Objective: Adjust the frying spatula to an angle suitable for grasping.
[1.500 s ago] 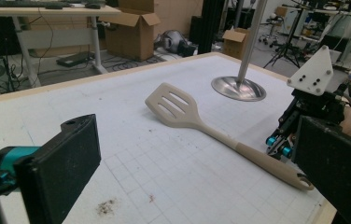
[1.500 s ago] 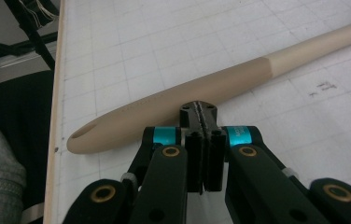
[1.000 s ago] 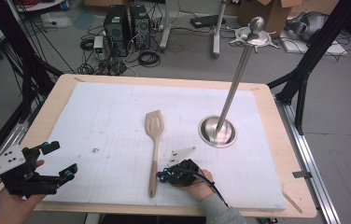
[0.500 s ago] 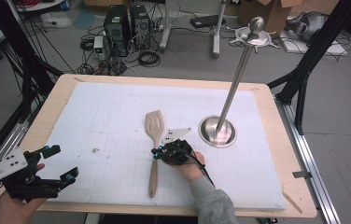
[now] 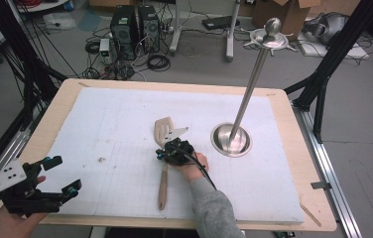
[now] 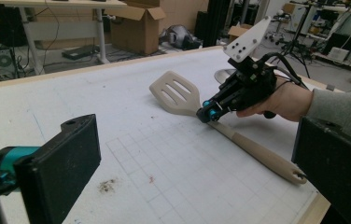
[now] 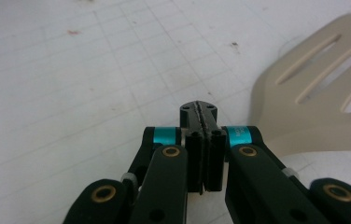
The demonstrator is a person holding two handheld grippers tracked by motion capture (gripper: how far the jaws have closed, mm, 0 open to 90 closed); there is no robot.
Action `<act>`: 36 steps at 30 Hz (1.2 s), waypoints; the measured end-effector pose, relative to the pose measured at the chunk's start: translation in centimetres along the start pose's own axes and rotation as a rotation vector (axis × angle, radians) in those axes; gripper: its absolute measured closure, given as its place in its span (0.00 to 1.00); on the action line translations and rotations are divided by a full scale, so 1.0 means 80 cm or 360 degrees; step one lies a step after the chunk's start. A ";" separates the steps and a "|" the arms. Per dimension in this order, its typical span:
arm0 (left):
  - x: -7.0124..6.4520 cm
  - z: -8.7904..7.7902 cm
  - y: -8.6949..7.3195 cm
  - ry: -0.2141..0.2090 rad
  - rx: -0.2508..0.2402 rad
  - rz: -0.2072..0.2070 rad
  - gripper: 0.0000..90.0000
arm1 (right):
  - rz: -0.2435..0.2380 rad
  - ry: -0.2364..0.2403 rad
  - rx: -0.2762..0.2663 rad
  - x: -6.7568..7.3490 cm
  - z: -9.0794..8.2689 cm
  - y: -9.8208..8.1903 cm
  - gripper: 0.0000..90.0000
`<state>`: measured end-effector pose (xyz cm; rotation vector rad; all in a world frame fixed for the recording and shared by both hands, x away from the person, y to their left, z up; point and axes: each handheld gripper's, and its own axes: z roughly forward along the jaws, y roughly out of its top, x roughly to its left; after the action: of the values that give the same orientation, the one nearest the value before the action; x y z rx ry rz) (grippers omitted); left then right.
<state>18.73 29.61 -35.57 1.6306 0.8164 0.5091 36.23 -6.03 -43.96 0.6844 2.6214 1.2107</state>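
A beige slotted spatula [image 5: 163, 181] lies on the white foam board [image 5: 100, 119], head pointing away from me, and it also crosses the left gripper view [image 6: 176, 93]. My right gripper [image 5: 160, 155] is shut with nothing between its jaws. Its tips [image 6: 206, 114] sit at the spatula's neck, just below the head. I cannot tell whether they touch it. In the right gripper view the closed tips [image 7: 198, 109] hang low over the board, with the spatula head [image 7: 304, 112] to their right. My left gripper [image 5: 65, 174] is held open at the board's near left corner, its jaws [image 6: 197, 140] wide apart and empty.
A metal stand [image 5: 248, 94] with a round base [image 5: 230, 140] and a hooked crown rises right of the spatula. Small brown crumbs [image 5: 100, 159] dot the board. The wooden table edge [image 5: 318, 198] frames the board. Computers, cables and boxes lie on the floor beyond.
My right gripper, still shut, has moved away from me and a little left, from beside the spatula's handle up to its neck. The left gripper has stayed in place.
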 end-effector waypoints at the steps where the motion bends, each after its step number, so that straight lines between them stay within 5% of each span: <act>1: 0.000 0.000 0.000 -0.0001 0.0006 0.0002 0.02 | 0.0000 -0.0014 0.0007 -0.001 0.003 0.000 1.00; 17: -0.001 0.001 -0.004 0.0002 0.0014 0.0002 0.02 | -0.0115 -0.0135 0.0091 0.000 0.006 -0.002 1.00; 36: -0.001 0.005 -0.003 -0.0009 0.0015 0.0006 0.02 | -0.0063 -0.0154 0.0050 0.000 -0.004 -0.010 1.00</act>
<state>18.91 29.27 -35.85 1.6417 0.8127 0.5042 35.87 -6.69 -44.32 0.6754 2.5669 1.0992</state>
